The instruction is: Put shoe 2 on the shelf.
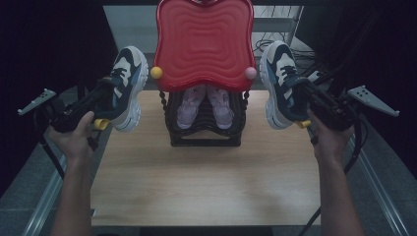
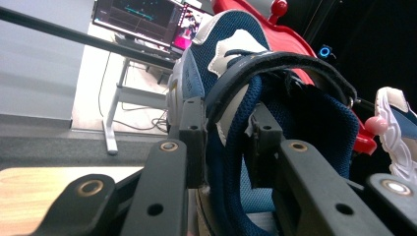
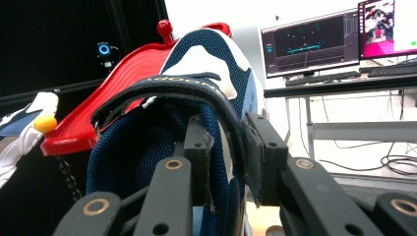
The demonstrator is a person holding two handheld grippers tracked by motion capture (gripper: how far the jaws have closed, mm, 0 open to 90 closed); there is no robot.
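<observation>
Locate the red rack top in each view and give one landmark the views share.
High view: the red rack top sits top centre, between the two held shoes.
Left gripper view: upper right, behind the left shoe.
Right gripper view: upper left, behind the right shoe.
Shared landmark: the rack's knobs, such as the yellow knob.

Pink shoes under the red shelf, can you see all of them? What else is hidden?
- Pink shoes, high view: toes hidden by the red shelf.
- Left sneaker, left gripper view: sole and toe cut off; the gripper's own jaws cover its heel.
- Right sneaker, right gripper view: lower half behind the jaws.
- Black rack, high view: the shelf hides its upper part.
- Monitor, right gripper view: writing too small to read.
</observation>
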